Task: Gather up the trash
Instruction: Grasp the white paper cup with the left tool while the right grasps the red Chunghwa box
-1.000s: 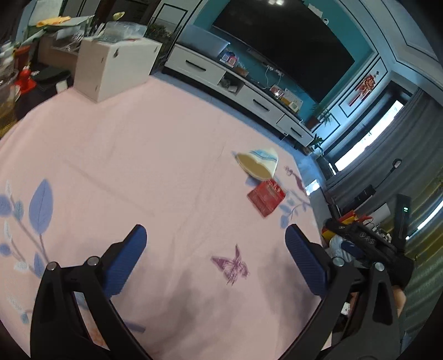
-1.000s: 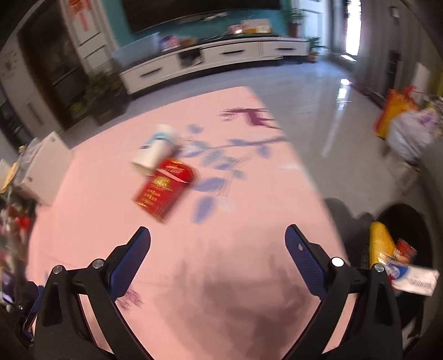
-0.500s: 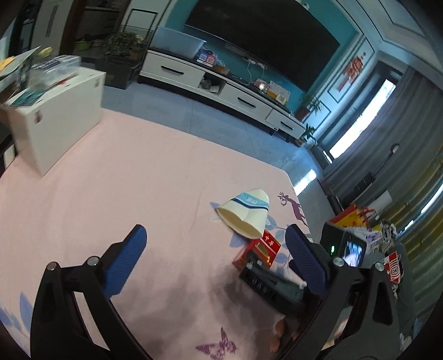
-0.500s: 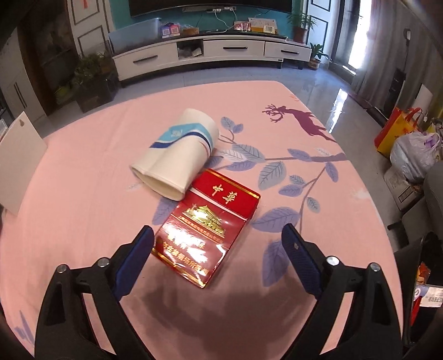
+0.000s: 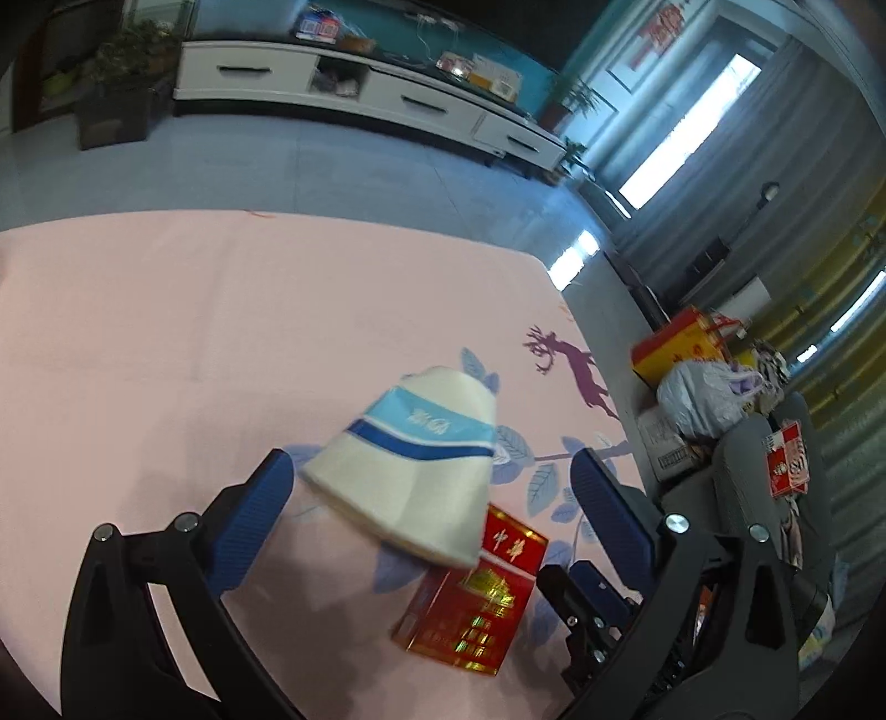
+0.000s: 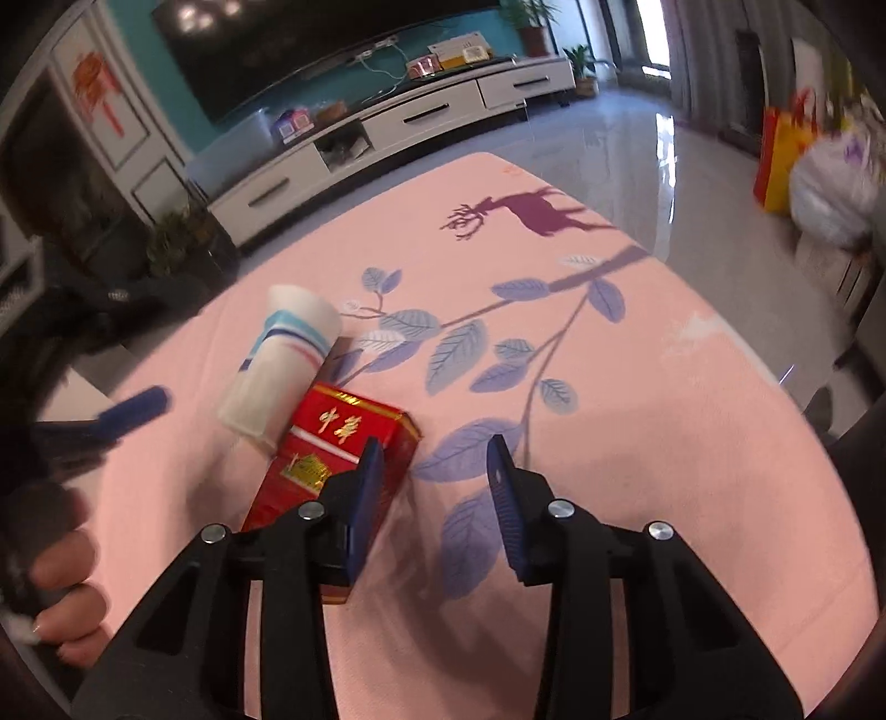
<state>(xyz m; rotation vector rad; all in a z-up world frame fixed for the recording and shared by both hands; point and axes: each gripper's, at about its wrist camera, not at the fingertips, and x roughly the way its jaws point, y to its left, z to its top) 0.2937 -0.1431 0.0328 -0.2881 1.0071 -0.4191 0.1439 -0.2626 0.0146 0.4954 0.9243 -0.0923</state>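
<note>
On the pink cloth (image 6: 637, 421), both grippers' fingers apart (right's just narrowed) beside red box (image 6: 326, 459).

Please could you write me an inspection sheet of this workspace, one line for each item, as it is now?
Surface: pink cloth with leaf and deer print, lying flat.
Job's things: paper cup on its side; red pack flat at the cup's open end, seemingly touching it.
Clutter: nothing seen on the cloth; bags on the floor beside it.
Grippers: left gripper open, astride the cup, not pressing it. Right gripper has just been closing; narrow gap, nothing between the jaws, one finger over the pack.
Cables: white cable below the television.
Surroundings: white cabinet, glossy floor.
</note>
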